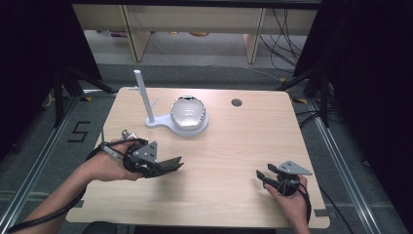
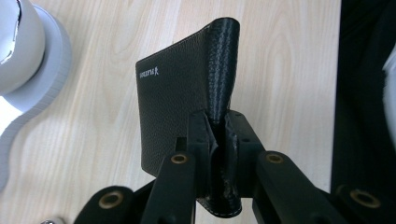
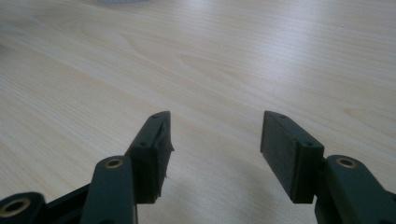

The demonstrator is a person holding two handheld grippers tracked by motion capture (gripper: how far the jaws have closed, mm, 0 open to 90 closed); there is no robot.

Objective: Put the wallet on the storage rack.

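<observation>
A black grained-leather wallet (image 2: 177, 102) with small pale lettering is held folded, its spine pinched between the jaws of my left gripper (image 2: 217, 123), which is shut on it. In the high view the left gripper (image 1: 157, 168) hovers over the table's left front with the wallet (image 1: 174, 164) sticking out to the right. My right gripper (image 1: 263, 176) sits low near the front right of the table. Its jaws stand open over bare wood (image 3: 215, 135) with nothing between them.
A white stand (image 1: 150, 119) with an upright pole (image 1: 142, 92) sits at the back middle of the wooden table (image 1: 234, 141). A shiny rounded silver object (image 1: 188, 113) rests on its round base. A cable hole (image 1: 236, 102) lies at the back right.
</observation>
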